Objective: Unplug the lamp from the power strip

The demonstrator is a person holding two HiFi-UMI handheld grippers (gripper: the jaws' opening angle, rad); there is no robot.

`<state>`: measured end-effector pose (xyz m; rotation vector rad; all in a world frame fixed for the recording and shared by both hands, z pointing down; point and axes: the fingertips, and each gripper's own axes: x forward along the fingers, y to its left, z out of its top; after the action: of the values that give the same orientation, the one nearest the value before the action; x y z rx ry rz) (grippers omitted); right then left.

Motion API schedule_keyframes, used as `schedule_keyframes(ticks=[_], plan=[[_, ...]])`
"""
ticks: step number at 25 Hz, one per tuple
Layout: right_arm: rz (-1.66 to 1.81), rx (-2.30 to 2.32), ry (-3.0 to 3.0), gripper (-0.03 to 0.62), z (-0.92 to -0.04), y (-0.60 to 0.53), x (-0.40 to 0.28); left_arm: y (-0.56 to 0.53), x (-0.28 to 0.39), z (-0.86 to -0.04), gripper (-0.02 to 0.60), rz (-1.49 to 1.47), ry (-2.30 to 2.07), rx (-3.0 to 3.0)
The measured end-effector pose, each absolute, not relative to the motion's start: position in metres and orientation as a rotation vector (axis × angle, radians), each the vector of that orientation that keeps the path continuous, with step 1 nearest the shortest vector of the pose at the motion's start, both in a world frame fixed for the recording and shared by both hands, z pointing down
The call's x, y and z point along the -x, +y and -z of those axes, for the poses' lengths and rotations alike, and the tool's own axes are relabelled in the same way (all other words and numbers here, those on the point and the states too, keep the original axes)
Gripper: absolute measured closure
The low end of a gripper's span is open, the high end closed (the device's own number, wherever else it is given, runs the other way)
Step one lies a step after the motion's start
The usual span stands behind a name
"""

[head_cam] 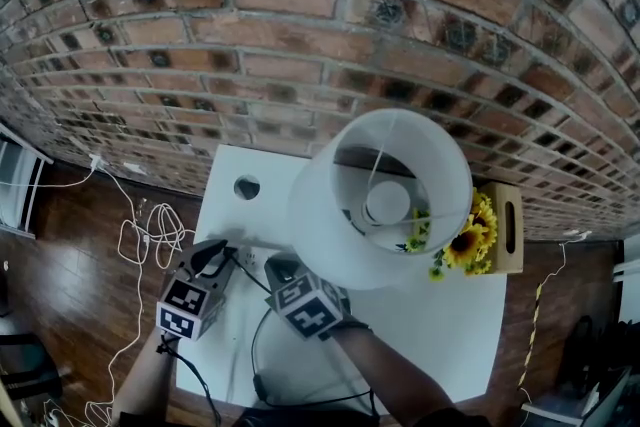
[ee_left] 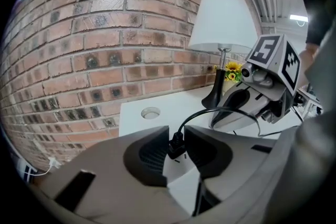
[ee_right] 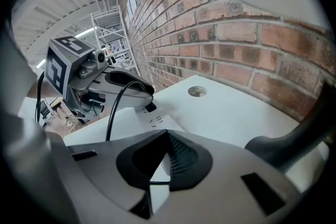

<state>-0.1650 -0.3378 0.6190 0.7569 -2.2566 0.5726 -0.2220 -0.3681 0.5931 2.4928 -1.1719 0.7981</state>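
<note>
Presently the left tongs (ee_left: 177, 132) are clenched on the black plug (ee_left: 176, 147), which stands upright in the power strip (ee_left: 178, 170) at the table's (head_cam: 440, 315) near left. The right tongs (ee_right: 164, 136), clenched empty, sit just right of it; withdrawal appears to run straight up.

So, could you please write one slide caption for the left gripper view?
Left gripper grips the black plug in the white plastic power strip; the white-shaded table lamp stands behind.
</note>
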Motion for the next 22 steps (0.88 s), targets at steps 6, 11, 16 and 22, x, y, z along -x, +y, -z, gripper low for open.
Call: schedule_keyframes(ticks=[6, 11, 16, 22], plan=[[-0.534, -0.785, -2.239, 0.595, -0.6190, -0.3376, 0.1660, -0.3695, 0.2221, -0.5940, 0.483, -0.772, -1.164, -2.472], [-0.600, -0.806, -2.236, 0.592, -0.6194, -0.3399, 0.1644, -0.3710, 0.2217, -0.5925, 0.492, -0.773, -1.175, -2.465], [-0.593, -0.820, -2.228, 0.592, -0.6202, -0.3390, 0.1646, -0.3701, 0.2204, -0.5905, 0.525, -0.818, -1.199, -2.464], [-0.616, -0.838, -2.227, 0.592, -0.6187, -0.3401, 0.1640, -0.3696, 0.2211, -0.5891, 0.525, -0.816, -1.219, -2.439]])
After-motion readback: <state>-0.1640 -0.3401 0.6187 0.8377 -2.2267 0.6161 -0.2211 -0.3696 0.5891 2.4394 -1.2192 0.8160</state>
